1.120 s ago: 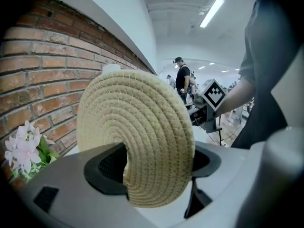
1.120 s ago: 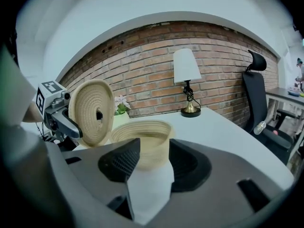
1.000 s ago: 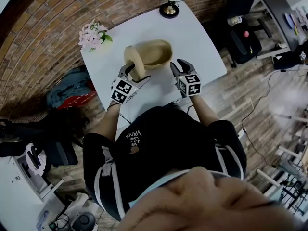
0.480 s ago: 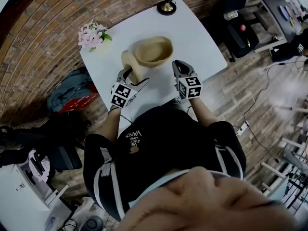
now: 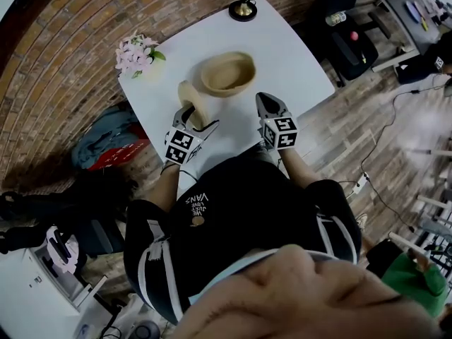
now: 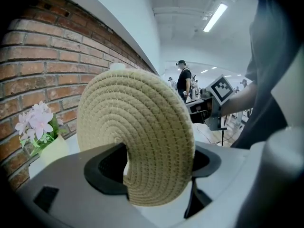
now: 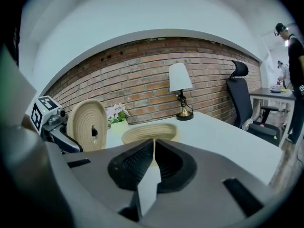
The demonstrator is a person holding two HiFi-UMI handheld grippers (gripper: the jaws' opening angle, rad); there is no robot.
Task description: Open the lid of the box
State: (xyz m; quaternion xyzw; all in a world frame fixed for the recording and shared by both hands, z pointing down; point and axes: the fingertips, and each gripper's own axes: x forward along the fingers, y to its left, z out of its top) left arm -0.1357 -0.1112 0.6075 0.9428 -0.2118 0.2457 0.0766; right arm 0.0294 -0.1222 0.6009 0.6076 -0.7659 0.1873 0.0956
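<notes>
A round woven box (image 5: 227, 73) stands uncovered on the white table (image 5: 289, 48). Its woven lid (image 5: 189, 99) is held on edge, apart from the box and to its near left, with my left gripper (image 5: 192, 119) shut on it. In the left gripper view the lid (image 6: 137, 141) fills the gap between the jaws of the left gripper (image 6: 156, 165). My right gripper (image 5: 265, 104) is near the table's front edge, right of the box; its jaws have just closed and nothing is between them. The right gripper view shows the right gripper (image 7: 153, 158) shut, with the box (image 7: 149, 133) and the lid (image 7: 88, 125) beyond.
A lamp (image 5: 244, 6) stands at the table's far edge and a pot of pink flowers (image 5: 138, 54) at its left corner. A brick wall (image 7: 142, 75) runs behind the table. An office chair (image 7: 240, 94) is to the right. A bag (image 5: 106, 140) lies on the floor at the left.
The right gripper's jaws went from open to shut and it drew back from the box. The left gripper carried the lid off the box's side, toward the near left.
</notes>
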